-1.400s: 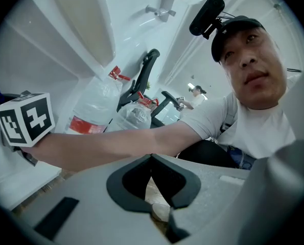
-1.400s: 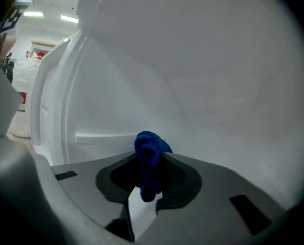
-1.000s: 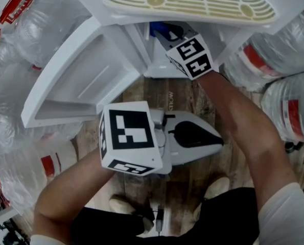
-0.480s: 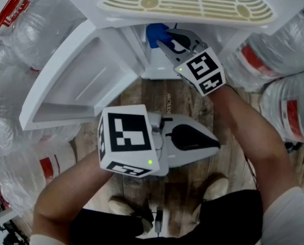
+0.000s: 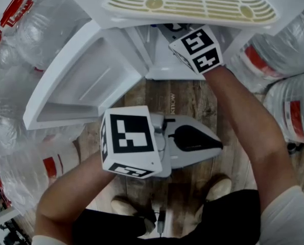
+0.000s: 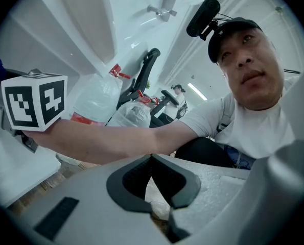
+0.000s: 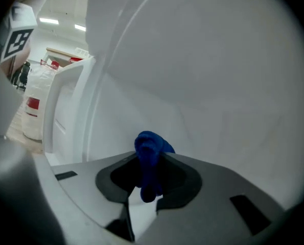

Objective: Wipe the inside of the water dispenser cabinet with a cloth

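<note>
The white water dispenser shows from above, with its open cabinet [image 5: 164, 68] under the drip tray [image 5: 192, 4]. My right gripper [image 7: 149, 158] is shut on a blue cloth [image 7: 152, 149] close to the white inner wall [image 7: 208, 80]. In the head view only its marker cube [image 5: 196, 49] shows at the cabinet mouth; jaws and cloth are hidden under the dispenser top. My left gripper [image 5: 218, 146] hangs shut over the floor in front of the cabinet, nothing between its jaws [image 6: 152, 158].
The cabinet door [image 5: 85, 80] stands swung open to the left. Large water bottles crowd the left [image 5: 44, 19] and right [image 5: 289, 101] sides. Wooden floor [image 5: 185, 98] and the person's shoes [image 5: 126, 205] lie below.
The right gripper pulled back a little, showing the blue cloth, then pushed deeper into the cabinet, so the cloth is hidden in the head view. The left gripper barely moved.
</note>
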`<move>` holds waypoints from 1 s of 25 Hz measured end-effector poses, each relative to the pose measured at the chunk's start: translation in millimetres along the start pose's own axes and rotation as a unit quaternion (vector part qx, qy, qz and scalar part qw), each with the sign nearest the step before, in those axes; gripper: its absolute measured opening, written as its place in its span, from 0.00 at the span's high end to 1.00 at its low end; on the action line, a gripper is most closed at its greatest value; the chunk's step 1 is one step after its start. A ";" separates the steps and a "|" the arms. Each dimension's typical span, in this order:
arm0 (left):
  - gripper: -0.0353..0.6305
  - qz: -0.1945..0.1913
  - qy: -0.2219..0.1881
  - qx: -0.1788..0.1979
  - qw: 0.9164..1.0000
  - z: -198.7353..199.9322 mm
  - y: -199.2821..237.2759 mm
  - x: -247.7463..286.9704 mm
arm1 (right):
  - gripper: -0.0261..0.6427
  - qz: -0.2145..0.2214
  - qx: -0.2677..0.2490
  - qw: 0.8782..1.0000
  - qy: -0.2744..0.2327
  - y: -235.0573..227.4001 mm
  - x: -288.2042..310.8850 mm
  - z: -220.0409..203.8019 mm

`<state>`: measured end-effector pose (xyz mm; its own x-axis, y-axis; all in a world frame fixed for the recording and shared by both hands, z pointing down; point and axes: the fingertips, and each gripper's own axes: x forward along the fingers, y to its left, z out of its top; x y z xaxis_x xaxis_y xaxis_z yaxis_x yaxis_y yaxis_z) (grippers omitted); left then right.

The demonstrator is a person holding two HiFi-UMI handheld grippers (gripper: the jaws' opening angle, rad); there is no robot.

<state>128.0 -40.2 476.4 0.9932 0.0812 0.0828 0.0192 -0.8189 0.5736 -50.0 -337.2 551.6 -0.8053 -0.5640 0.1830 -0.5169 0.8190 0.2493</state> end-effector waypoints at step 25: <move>0.94 -0.007 0.001 0.003 1.000 -4.6 -2.1 -1.6 | 0.84 -0.022 -0.002 0.999 -0.049 -0.2 -13.6 45.0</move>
<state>125.8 -36.0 478.8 0.9927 0.0932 0.0769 0.0331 -0.8216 0.5692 -52.0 -324.9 506.2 -0.8068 -0.5856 0.0779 -0.5508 0.7933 0.2593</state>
